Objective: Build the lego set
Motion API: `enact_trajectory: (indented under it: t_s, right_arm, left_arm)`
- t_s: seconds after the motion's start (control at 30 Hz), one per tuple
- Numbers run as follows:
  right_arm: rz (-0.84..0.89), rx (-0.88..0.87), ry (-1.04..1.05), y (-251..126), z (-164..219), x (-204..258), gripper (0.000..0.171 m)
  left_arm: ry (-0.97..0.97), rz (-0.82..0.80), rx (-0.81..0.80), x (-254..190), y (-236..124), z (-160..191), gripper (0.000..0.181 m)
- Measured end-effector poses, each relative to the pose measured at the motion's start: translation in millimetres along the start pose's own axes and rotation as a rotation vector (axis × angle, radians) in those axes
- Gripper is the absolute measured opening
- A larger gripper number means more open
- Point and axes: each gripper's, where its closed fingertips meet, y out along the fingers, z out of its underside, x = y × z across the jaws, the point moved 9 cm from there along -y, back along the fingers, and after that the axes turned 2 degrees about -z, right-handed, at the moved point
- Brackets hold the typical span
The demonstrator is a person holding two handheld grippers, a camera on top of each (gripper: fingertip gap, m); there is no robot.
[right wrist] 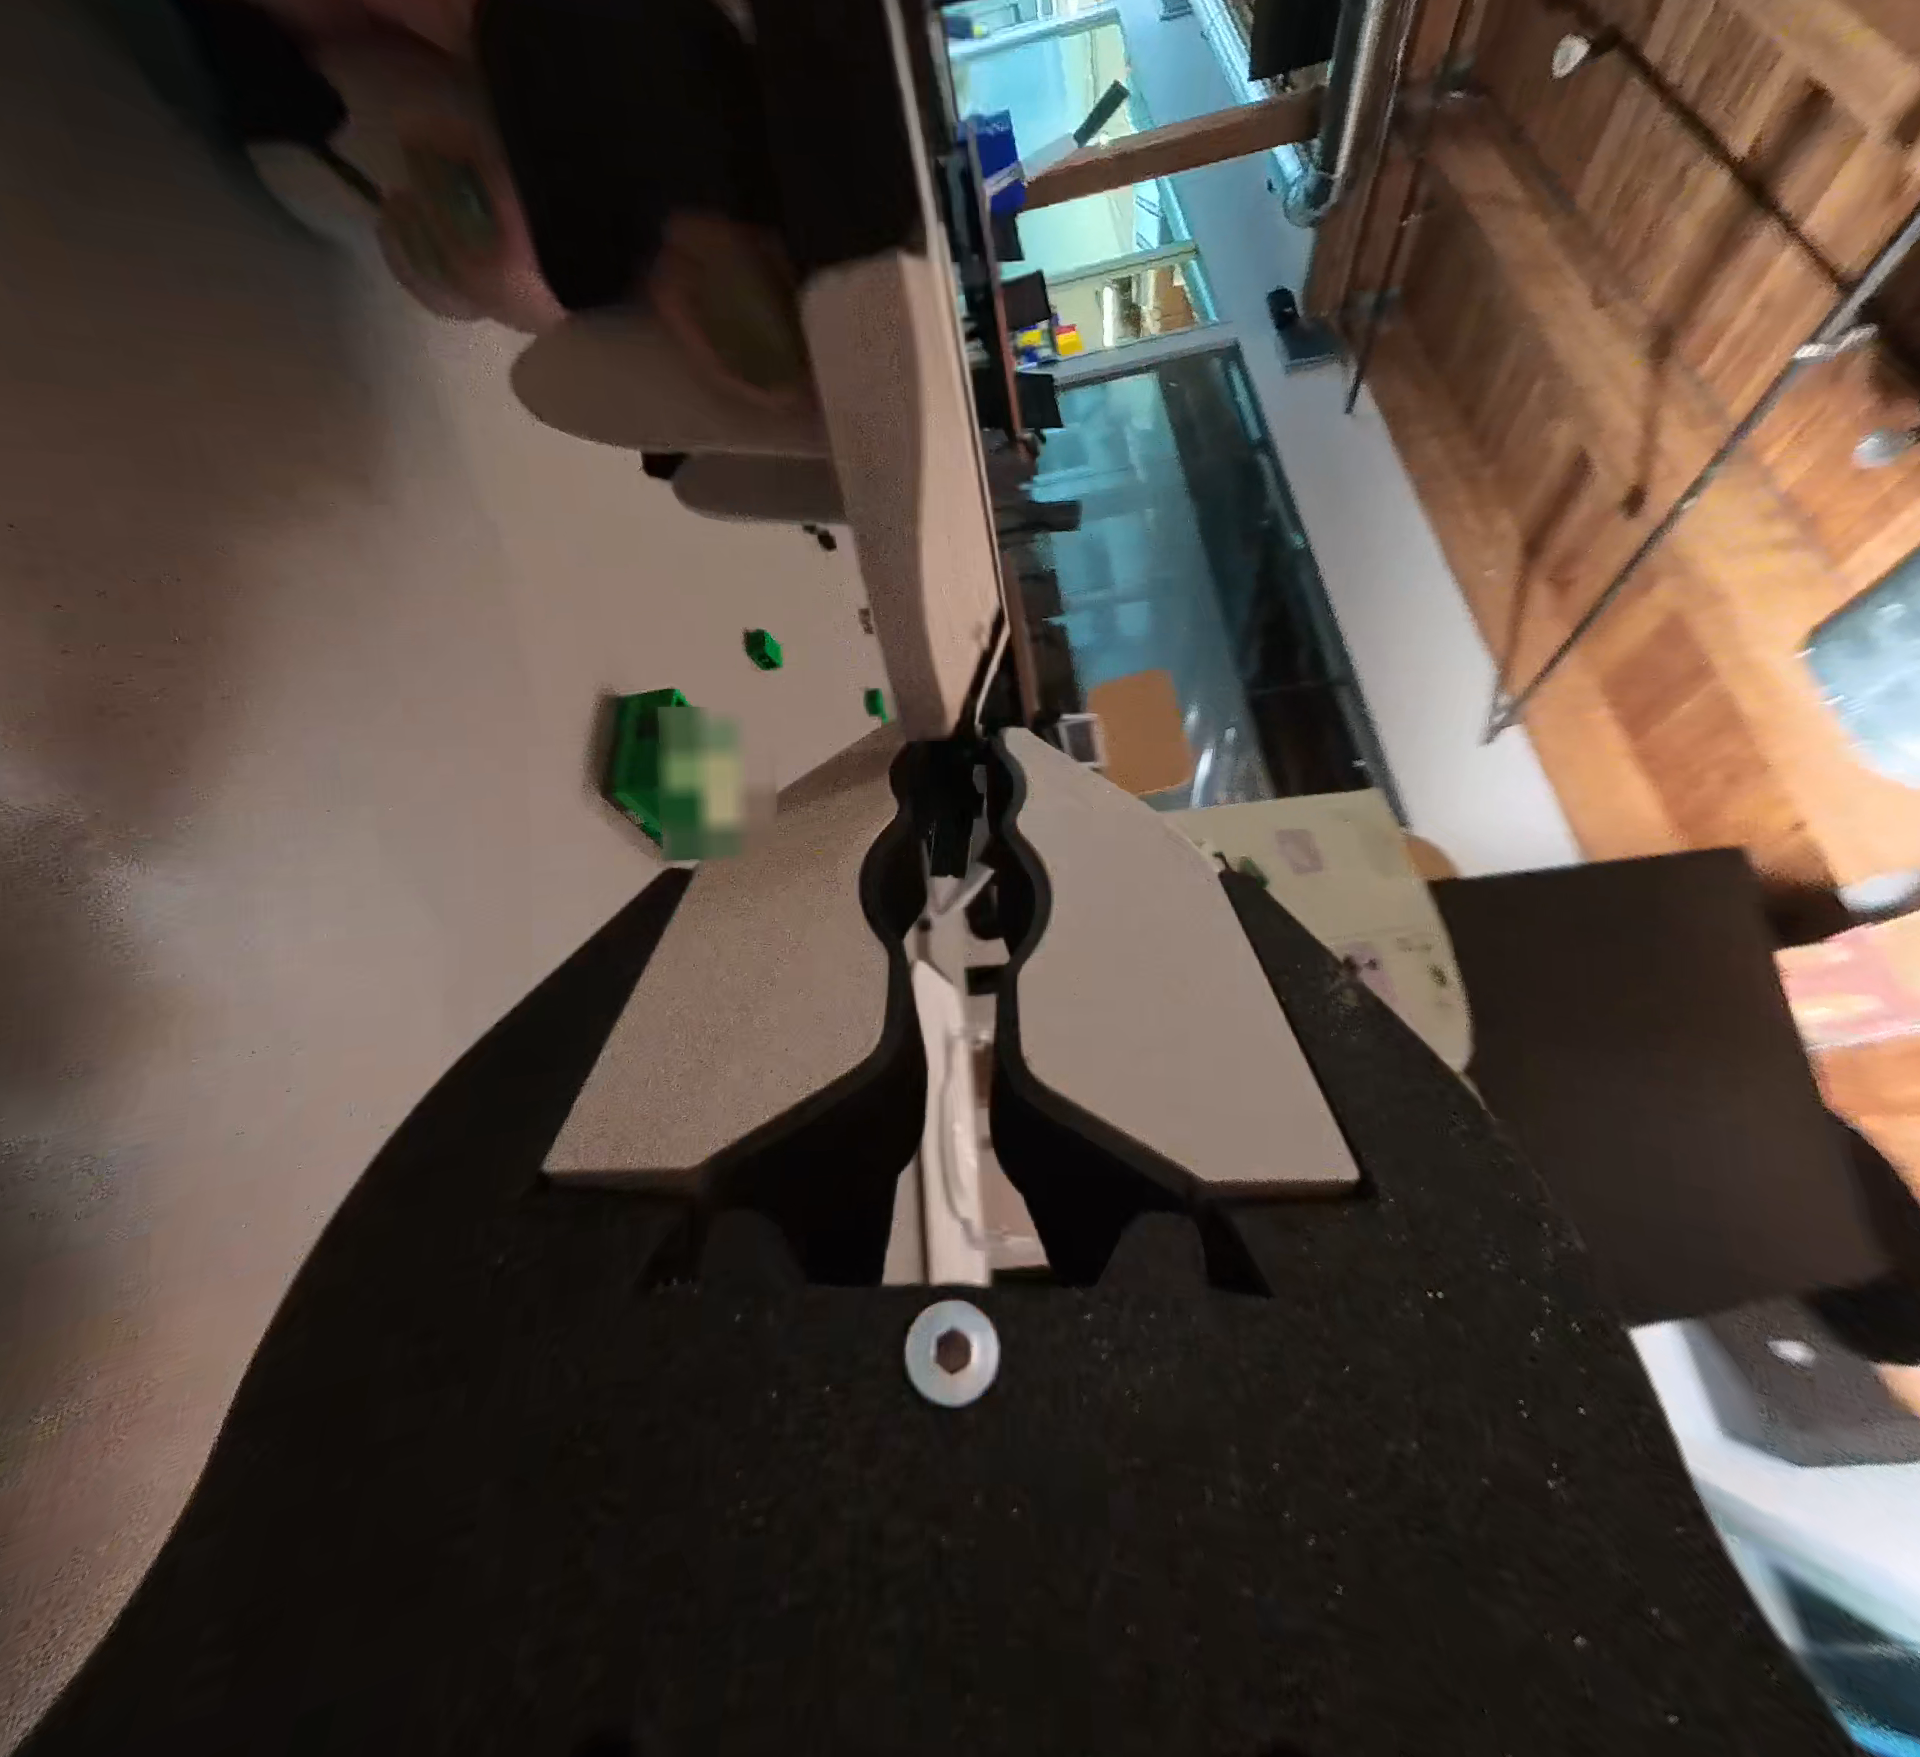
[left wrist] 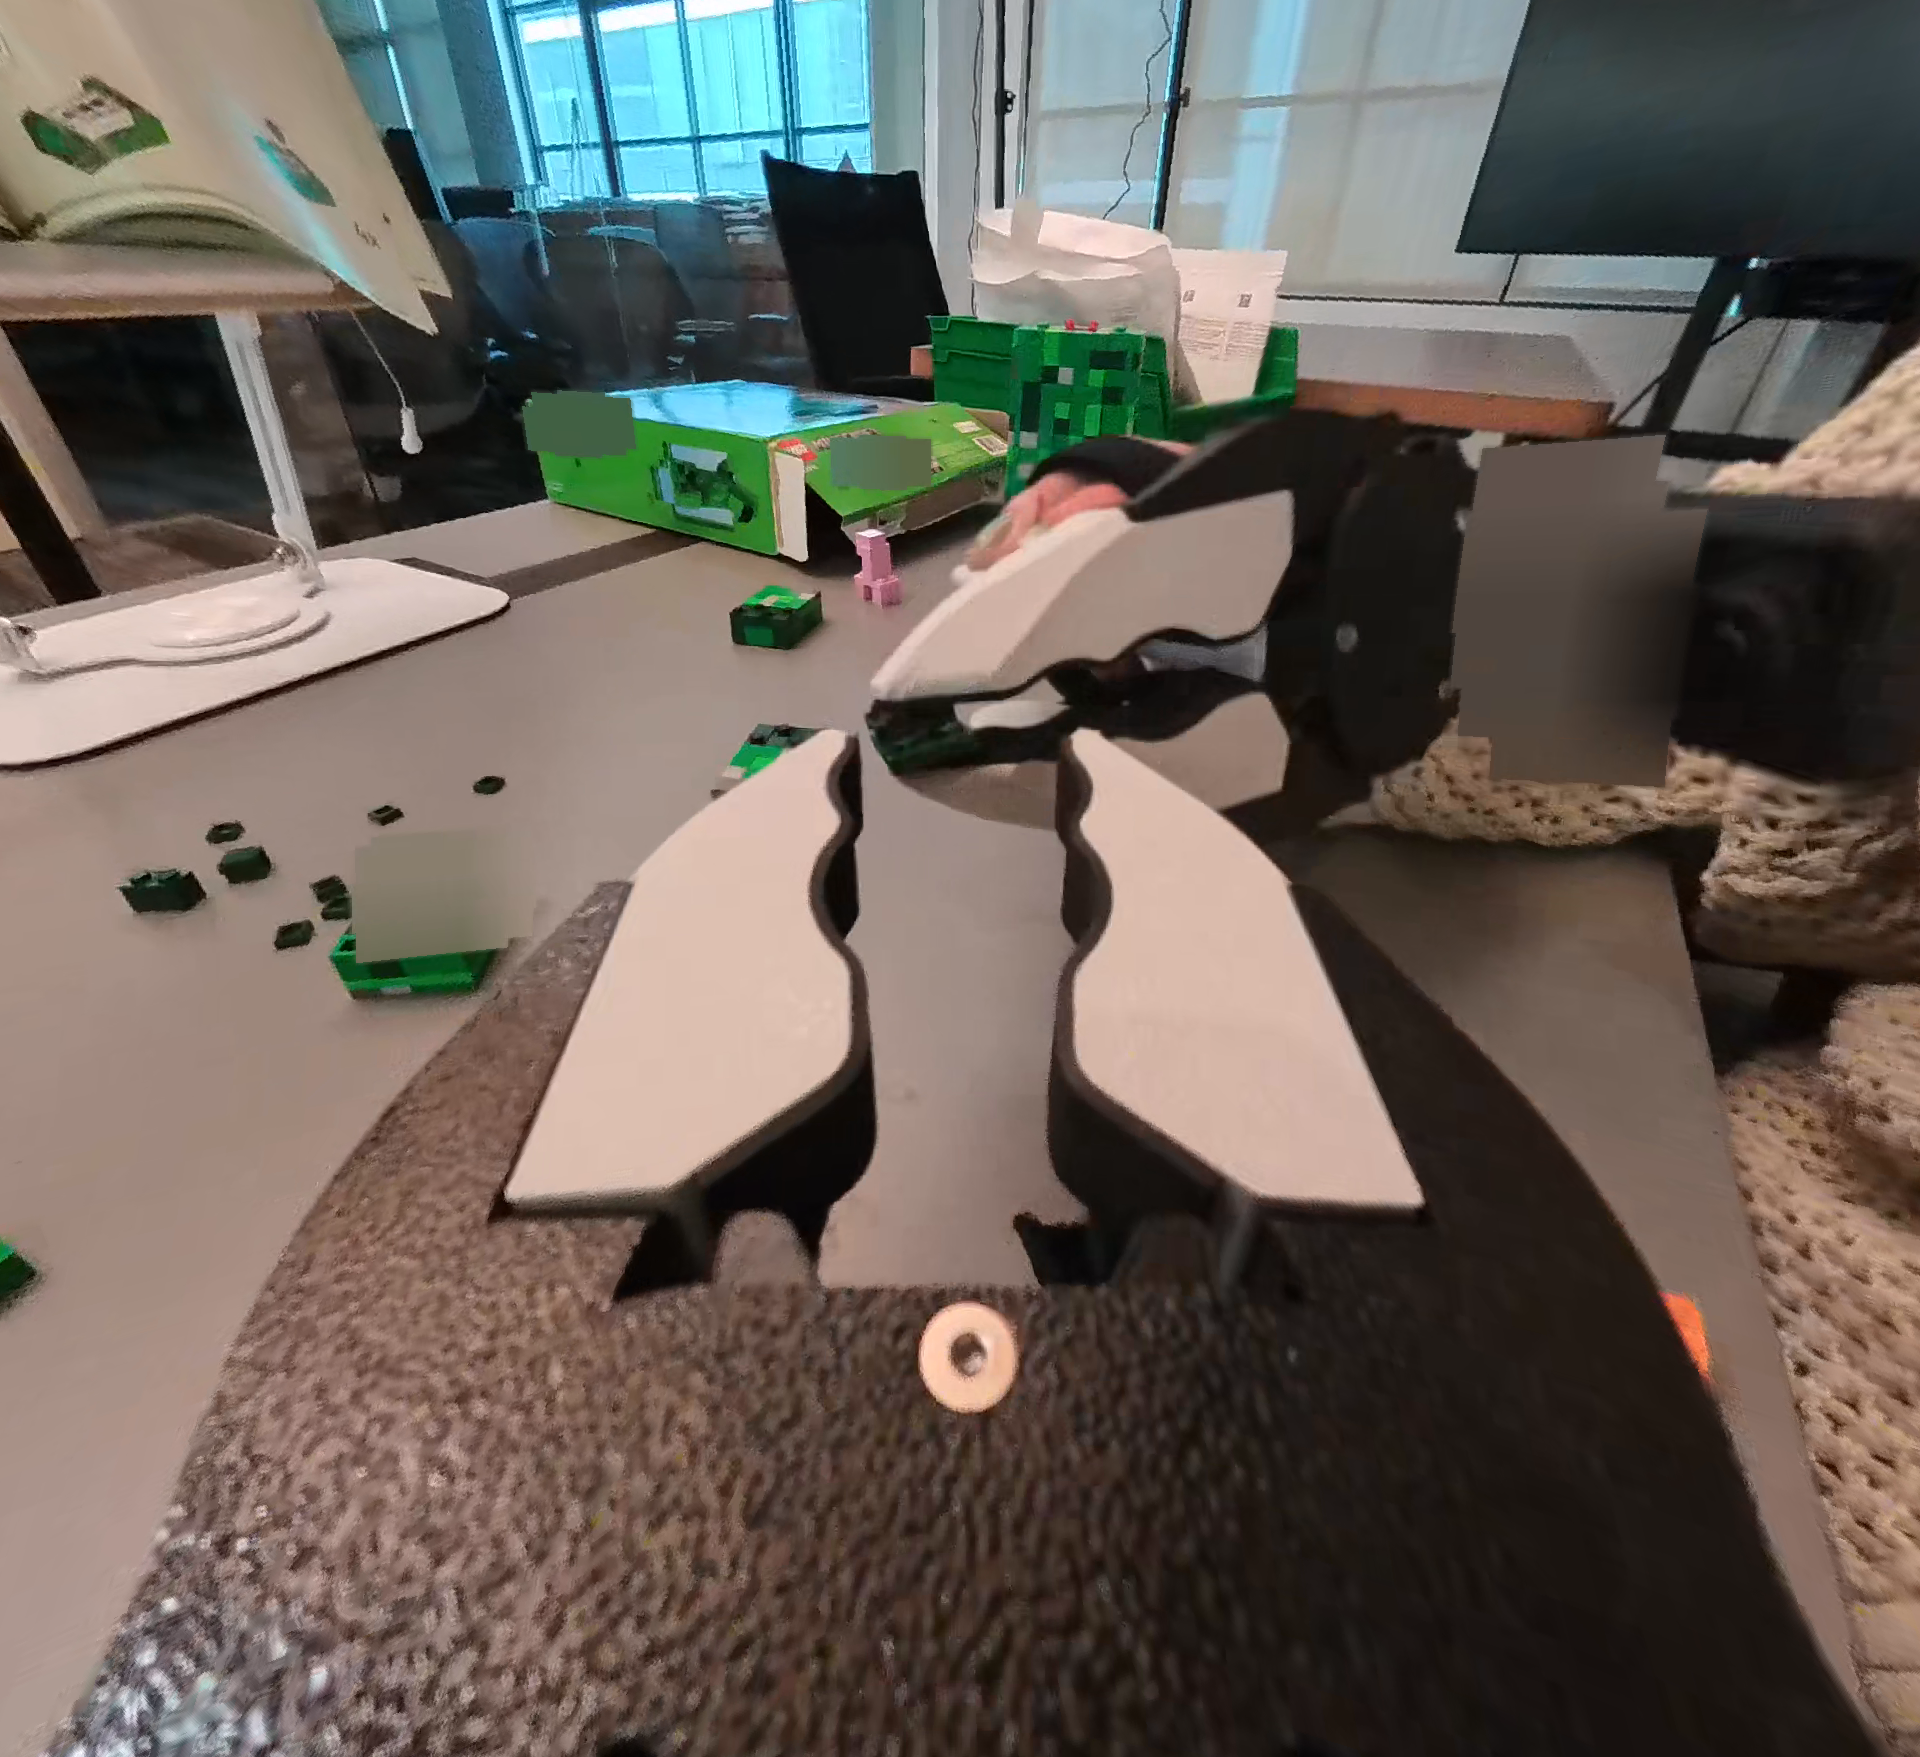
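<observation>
My left gripper (left wrist: pixel 961 762) is open and empty, held low over the grey table (left wrist: pixel 623 876). My right gripper (left wrist: pixel 894 710) reaches in from the right, turned on its side. It is shut on a small dark green lego piece (left wrist: pixel 925 739), just in front of the left fingertips. In the right wrist view, my right gripper (right wrist: pixel 951 798) pinches that dark piece (right wrist: pixel 948 824). One of the left gripper's fingers (right wrist: pixel 904 502) lies close above it. A green lego assembly (left wrist: pixel 416 969) sits on the table at left and also shows in the right wrist view (right wrist: pixel 634 762).
Several loose dark green pieces (left wrist: pixel 244 866) lie at left. A small green build (left wrist: pixel 774 616), a pink figure (left wrist: pixel 876 569) and the green set box (left wrist: pixel 748 471) lie farther back. An open instruction booklet (left wrist: pixel 156 97) rests on a stand (left wrist: pixel 208 637). A knit sleeve (left wrist: pixel 1818 876) is at right.
</observation>
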Motion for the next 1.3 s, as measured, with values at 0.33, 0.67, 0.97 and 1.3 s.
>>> enact_trajectory:
  t_s: [0.33, 0.67, 0.97, 1.3]
  right_arm:
    - [0.1, 0.078, -0.21, 5.2, -7.4, 7.5, 0.009]
    - [0.149, 0.126, -0.249, 6.5, -6.0, 4.7, 0.009]
    - [0.143, 0.13, -0.284, 6.6, -5.3, 6.8, 0.009]
    - [0.151, 0.135, -0.308, 6.0, -5.3, 8.1, 0.009]
  left_arm:
    - [0.009, -0.052, 0.02, 0.7, 1.0, 0.6, 0.022]
    - [0.044, -0.109, -0.003, -0.1, -2.7, -2.1, 0.023]
    - [0.107, -0.128, 0.028, -1.7, -2.0, -0.7, 0.019]
    - [0.077, -0.123, 0.024, 0.6, -2.1, -0.3, 0.019]
